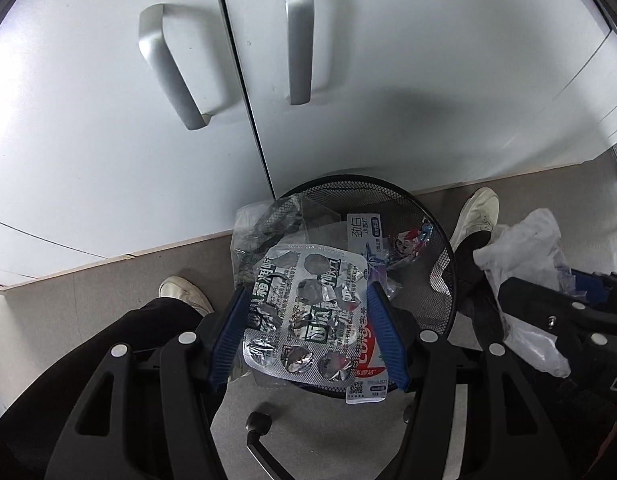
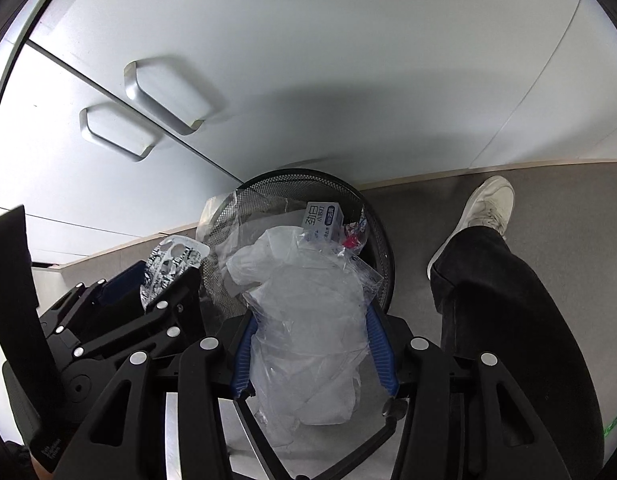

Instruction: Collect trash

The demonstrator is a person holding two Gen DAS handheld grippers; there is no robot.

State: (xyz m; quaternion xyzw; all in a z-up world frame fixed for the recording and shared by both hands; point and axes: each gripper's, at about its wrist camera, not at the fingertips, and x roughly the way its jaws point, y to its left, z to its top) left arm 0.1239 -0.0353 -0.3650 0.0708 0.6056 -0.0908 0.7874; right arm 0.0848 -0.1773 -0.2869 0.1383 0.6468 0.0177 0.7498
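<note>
A black mesh wastebasket (image 1: pixel 448 256) (image 2: pixel 268 188) stands on the floor against the cabinet, directly below both grippers. My left gripper (image 1: pixel 306 290) (image 2: pixel 160 280) is shut on a silver blister pack (image 1: pixel 308 312) (image 2: pixel 172 256), with a red toothpaste box (image 1: pixel 366 344) and clear plastic wrap (image 1: pixel 260 232) bunched behind it. My right gripper (image 2: pixel 309 312) (image 1: pixel 560 276) is shut on a crumpled white plastic bundle (image 2: pixel 308 320) (image 1: pixel 524 240) wrapped in clear film. Inside the basket lie a white carton with blue print (image 1: pixel 362 228) (image 2: pixel 322 216) and a colourful wrapper (image 1: pixel 408 244) (image 2: pixel 354 236).
White cabinet doors with two silver handles (image 1: pixel 296 40) (image 2: pixel 164 96) rise just behind the basket. A person's legs in black trousers (image 2: pixel 508 320) and white shoes (image 1: pixel 476 208) (image 1: pixel 184 292) stand on the grey floor either side of it.
</note>
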